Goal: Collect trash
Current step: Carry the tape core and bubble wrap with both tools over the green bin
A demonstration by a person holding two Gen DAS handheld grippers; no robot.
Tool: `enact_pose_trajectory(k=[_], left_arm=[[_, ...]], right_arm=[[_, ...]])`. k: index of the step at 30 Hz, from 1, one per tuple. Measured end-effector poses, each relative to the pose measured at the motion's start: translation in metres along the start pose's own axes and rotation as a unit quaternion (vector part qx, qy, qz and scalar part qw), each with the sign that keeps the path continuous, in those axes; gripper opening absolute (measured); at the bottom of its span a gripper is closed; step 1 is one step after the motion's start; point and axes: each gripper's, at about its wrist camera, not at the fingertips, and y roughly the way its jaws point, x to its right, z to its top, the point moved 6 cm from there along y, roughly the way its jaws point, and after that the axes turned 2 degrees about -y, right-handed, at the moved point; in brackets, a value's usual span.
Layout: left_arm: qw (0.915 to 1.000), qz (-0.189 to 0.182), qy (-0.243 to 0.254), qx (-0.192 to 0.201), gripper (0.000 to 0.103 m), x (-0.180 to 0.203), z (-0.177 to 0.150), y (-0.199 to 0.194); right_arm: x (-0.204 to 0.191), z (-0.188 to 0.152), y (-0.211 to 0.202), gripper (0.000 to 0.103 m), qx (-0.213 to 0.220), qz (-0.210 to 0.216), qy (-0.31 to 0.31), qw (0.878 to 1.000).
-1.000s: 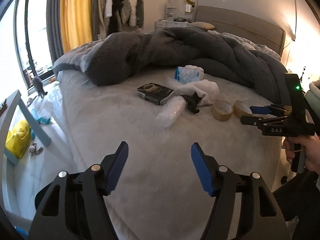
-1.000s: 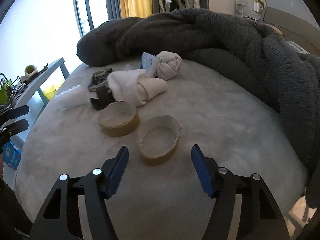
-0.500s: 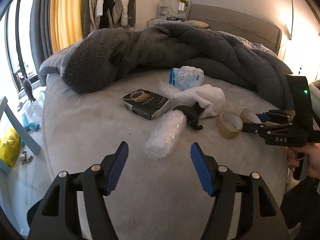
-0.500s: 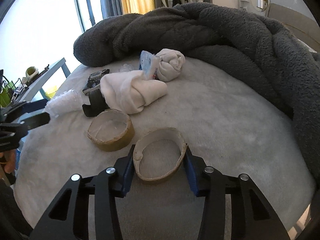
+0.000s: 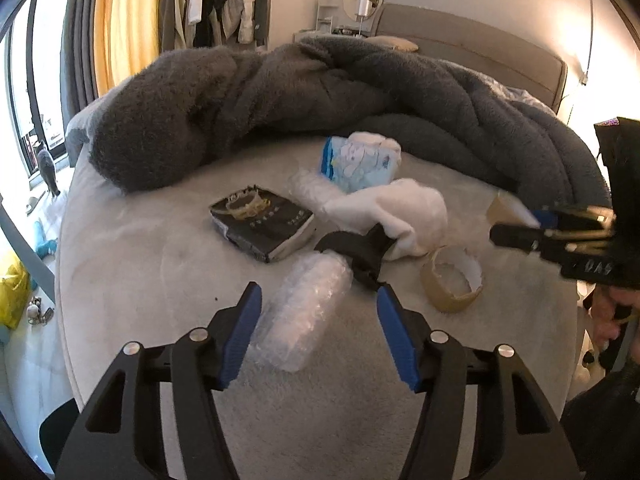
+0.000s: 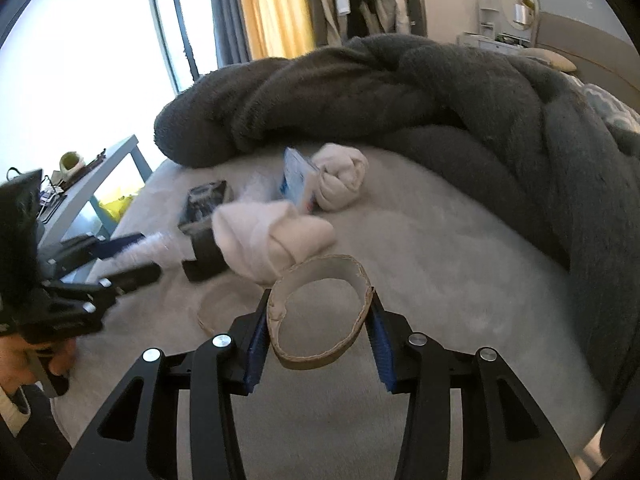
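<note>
I'm pinching tape core [image 6: 320, 320] w/ R gripper [image 6: 318, 338]; L gripper [image 5: 318, 334] closing, wrap [image 5: 304, 316] between pads untouched—thin core may buckle, slip.

On the bed [image 5: 132, 280], the bubble wrap [image 5: 304, 312] lies left of the tape roll [image 5: 452, 280], before the packet [image 5: 262, 226]

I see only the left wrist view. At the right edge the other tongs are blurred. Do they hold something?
Observer: Yes. The right tongs are shut on an empty cardboard tape ring, pads on both sides.
Operator: Is that ring still on the bed?
Observer: It looks lifted; a second tape ring lies flat on the bed behind it.
Operator: And my left tongs?
Observer: From the right view, the left tongs are closing, still apart, beside the crumpled plastic.
</note>
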Motion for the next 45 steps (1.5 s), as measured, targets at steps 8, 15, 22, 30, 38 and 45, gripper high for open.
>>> enact_pose_trajectory(k=[8, 15, 22, 30, 38, 45], left_arm=[[0.9976, -0.027, -0.063, -0.013, 0.04, -0.023, -0.001, 0.007], [0.9933, -0.048, -0.105, 0.006, 0.037, -0.042, 0.001, -0.015], [0.9894, -0.008, -0.141, 0.034, 0.037, -0.087, -0.003, -0.055], [0.9811, 0.094, -0.168, 0.016, 0.037, -0.159, -0.042, -0.086], [0.9692, 0.145, -0.197, -0.034, 0.037, -0.221, -0.103, -0.11], [0.9531, 0.152, -0.253, -0.069, 0.037, -0.26, -0.141, -0.119]], right_arm=[[-0.037, 0.034, 0.009, 0.045, 0.004, 0.04, -0.042, 0.998], [-0.081, 0.055, 0.017, 0.045, 0.007, 0.063, -0.078, 0.995], [-0.125, 0.063, 0.03, 0.045, 0.003, 0.085, -0.092, 0.992], [-0.205, 0.077, 0.044, 0.045, 0.008, 0.127, -0.121, 0.985], [-0.297, 0.073, 0.062, 0.045, -0.007, 0.171, -0.16, 0.972], [-0.346, 0.064, 0.074, 0.045, -0.027, 0.194, -0.176, 0.965]])
